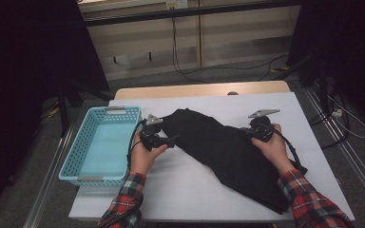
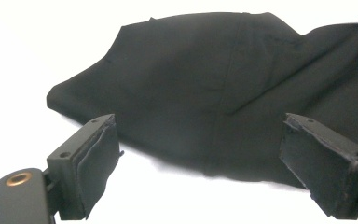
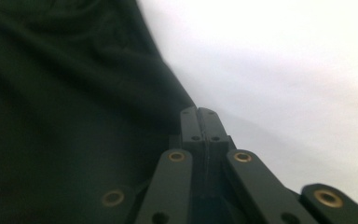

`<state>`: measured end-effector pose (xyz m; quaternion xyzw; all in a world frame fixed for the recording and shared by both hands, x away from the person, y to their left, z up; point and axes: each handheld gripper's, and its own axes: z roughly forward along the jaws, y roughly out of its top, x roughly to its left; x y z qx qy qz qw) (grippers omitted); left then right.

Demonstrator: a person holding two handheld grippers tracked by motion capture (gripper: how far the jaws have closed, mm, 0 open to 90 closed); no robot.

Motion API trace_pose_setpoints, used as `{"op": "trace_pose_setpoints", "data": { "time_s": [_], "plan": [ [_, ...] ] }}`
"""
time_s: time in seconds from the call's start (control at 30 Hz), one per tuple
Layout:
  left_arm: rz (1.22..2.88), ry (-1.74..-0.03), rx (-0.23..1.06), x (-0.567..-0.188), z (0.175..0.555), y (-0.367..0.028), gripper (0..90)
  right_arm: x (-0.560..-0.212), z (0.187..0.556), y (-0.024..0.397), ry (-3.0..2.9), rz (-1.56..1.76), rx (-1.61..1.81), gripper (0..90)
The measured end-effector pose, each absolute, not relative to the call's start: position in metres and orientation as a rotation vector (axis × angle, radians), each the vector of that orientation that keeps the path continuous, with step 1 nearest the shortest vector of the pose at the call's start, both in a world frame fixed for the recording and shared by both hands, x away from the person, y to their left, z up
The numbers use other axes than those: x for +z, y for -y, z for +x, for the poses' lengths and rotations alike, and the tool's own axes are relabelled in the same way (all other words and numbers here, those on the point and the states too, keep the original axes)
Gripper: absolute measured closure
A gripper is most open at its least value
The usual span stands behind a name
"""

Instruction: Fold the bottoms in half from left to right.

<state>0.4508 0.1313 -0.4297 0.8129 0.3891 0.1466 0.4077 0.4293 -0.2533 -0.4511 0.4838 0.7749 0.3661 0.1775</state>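
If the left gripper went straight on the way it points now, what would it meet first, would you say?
Most likely the black cloth: the left gripper stands open, facing the cloth's near edge on the white table.

I find no text, label, brand, number or sign that I can read in any of my views.
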Motion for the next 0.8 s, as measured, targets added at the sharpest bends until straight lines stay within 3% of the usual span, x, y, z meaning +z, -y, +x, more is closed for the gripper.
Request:
{"op": "trace_pose_setpoints", "data": {
  "time_s": [0.13, 0.23, 0.5, 0.8],
  "plan": [
    [2.047, -1.003, 0.367, -0.431, 0.452, -0.134, 12.2, -0.450, 0.430, 0.258, -2.164, 1.395, 1.064, 90.0],
    [2.042, -1.024, 0.371, -0.432, 0.455, -0.136, 12.1, -0.451, 0.428, 0.257, -2.166, 1.416, 1.048, 68.3],
    [2.029, -1.113, 0.373, -0.436, 0.465, -0.134, 12.1, -0.435, 0.405, 0.261, -2.162, 1.376, 1.065, 47.0],
    [2.039, -1.150, 0.379, -0.440, 0.475, -0.134, 12.7, -0.432, 0.370, 0.269, -2.178, 1.356, 1.070, 30.5]
  ]
}}
